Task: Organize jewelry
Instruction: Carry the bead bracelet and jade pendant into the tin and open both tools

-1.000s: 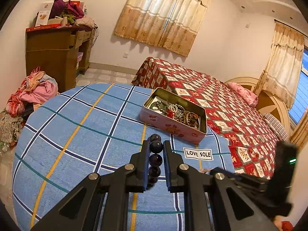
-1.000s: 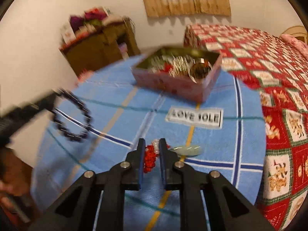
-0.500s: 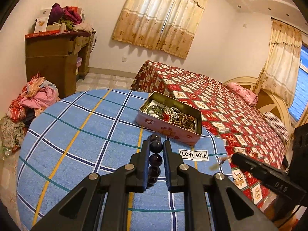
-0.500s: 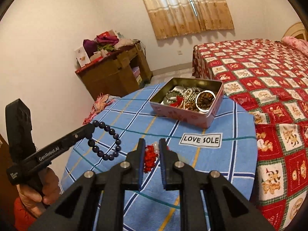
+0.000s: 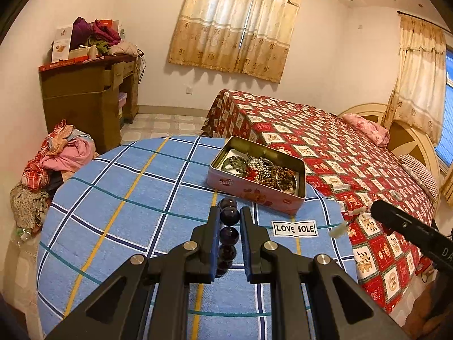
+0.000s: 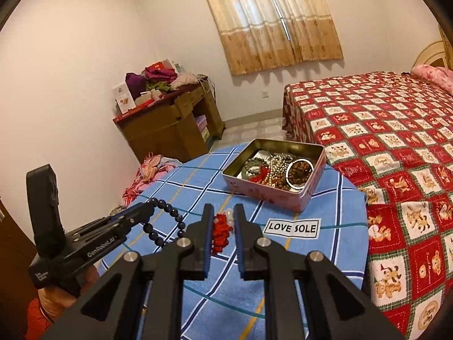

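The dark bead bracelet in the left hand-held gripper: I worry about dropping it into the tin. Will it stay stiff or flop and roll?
The dark bead bracelet probably flops: its loop hangs slack below the left hand-held gripper. The beads look round and glossy, so it may slip or roll a little on the blue cloth. The tin has walls, which should contain it.

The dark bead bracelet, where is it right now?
The dark bead bracelet hangs from the left gripper, at the left of the right wrist view, above the blue checked tablecloth and short of the jewelry tin.
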Available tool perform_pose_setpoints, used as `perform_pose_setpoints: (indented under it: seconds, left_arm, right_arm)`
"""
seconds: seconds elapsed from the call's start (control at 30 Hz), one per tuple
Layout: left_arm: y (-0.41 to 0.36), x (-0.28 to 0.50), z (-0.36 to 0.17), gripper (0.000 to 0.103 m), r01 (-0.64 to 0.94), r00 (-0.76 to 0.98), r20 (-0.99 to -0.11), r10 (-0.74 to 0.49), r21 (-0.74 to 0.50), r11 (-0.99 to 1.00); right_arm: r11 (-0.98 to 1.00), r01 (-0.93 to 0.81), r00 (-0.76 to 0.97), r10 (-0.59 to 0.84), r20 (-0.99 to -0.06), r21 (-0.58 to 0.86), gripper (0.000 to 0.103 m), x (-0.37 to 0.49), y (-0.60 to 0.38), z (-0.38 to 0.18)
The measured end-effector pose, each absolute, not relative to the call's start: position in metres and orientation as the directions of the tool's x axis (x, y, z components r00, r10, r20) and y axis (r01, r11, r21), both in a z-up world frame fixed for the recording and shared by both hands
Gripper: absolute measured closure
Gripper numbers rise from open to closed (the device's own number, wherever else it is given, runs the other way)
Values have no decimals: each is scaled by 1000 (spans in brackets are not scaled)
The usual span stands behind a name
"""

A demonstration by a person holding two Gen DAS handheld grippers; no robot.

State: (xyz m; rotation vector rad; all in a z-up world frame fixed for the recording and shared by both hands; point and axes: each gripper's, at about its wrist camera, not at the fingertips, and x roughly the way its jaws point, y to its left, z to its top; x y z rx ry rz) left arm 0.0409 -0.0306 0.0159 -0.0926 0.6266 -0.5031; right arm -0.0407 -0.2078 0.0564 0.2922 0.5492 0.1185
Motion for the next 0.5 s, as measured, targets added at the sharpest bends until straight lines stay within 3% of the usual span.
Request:
perform_pose_setpoints:
  seconds: [0.5]
  left_arm:
    - [-39, 48, 21, 90, 431, 701, -536, -470, -207, 878]
  right_arm:
    - [956, -25, 862, 168, -478, 291, 87, -39, -211, 66]
